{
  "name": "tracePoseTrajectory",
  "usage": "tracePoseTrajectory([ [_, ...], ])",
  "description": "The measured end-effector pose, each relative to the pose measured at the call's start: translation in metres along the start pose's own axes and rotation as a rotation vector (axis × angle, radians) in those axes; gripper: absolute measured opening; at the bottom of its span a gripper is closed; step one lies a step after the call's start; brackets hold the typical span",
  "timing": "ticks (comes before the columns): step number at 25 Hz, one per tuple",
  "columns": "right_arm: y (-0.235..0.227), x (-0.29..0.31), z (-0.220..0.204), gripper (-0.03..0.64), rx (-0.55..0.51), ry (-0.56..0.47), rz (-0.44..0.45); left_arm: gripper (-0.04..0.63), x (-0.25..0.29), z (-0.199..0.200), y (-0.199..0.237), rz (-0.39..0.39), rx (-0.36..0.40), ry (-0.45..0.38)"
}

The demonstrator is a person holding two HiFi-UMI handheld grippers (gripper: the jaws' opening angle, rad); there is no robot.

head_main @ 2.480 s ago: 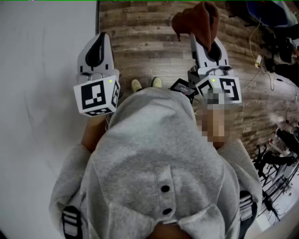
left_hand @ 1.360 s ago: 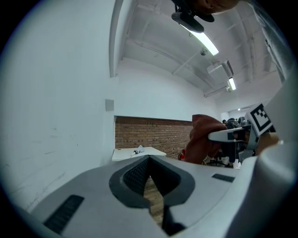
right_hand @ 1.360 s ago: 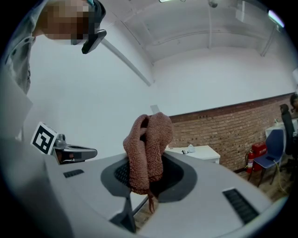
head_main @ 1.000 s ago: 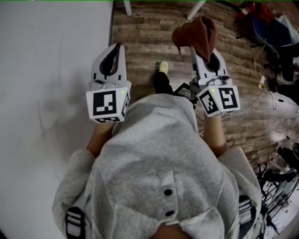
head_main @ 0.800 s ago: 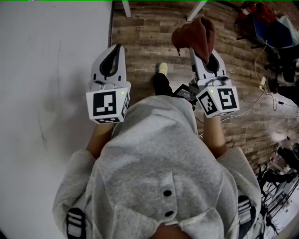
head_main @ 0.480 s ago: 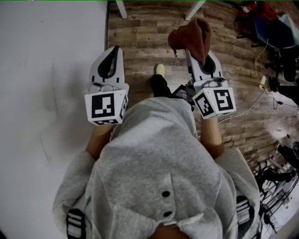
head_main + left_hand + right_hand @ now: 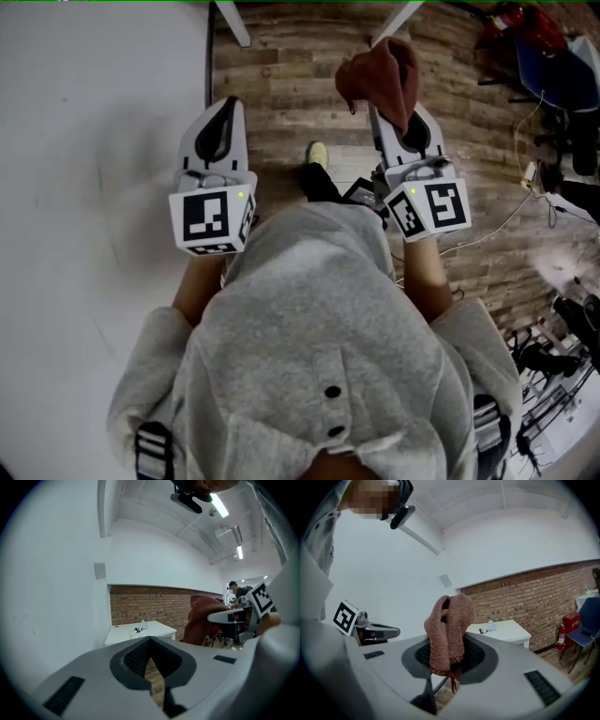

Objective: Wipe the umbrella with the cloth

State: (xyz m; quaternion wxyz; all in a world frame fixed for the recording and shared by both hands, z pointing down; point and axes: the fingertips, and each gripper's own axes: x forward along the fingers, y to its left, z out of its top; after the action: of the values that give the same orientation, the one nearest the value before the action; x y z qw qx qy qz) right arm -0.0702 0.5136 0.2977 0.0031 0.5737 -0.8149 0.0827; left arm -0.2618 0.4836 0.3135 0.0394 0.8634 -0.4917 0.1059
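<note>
A brown cloth (image 7: 384, 75) hangs bunched from my right gripper (image 7: 381, 101), whose jaws are shut on it; the right gripper view shows the cloth (image 7: 449, 632) standing up between the pads. My left gripper (image 7: 228, 101) is shut with nothing in it and is held level beside the right one, next to the white wall. Far ahead stands a white table (image 7: 126, 635) with a small pale bundle (image 7: 140, 627) on it, too small to identify. That bundle (image 7: 489, 626) also appears in the right gripper view. No umbrella is clearly visible.
A white wall (image 7: 94, 187) runs close along the left. Two white table legs (image 7: 230, 23) show at the top over the wooden floor (image 7: 281, 84). Cables and gear (image 7: 553, 131) crowd the right side. A brick wall (image 7: 534, 602), a red extinguisher (image 7: 565, 625) and a blue chair (image 7: 586, 620) lie ahead.
Both grippers have travelled forward over the floor with the person's steps, and white table legs have come into view at the top. The cloth stays in the right gripper; the left stays shut.
</note>
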Motion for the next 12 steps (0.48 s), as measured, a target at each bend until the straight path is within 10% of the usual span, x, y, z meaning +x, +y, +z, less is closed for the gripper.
tracePoseTrajectory([
  [12, -0.09, 0.076, 0.021, 0.094, 0.002, 0.009, -0.009, 0.015, 0.113, 0.029, 0.003, -0.01, 0.007, 0.009],
])
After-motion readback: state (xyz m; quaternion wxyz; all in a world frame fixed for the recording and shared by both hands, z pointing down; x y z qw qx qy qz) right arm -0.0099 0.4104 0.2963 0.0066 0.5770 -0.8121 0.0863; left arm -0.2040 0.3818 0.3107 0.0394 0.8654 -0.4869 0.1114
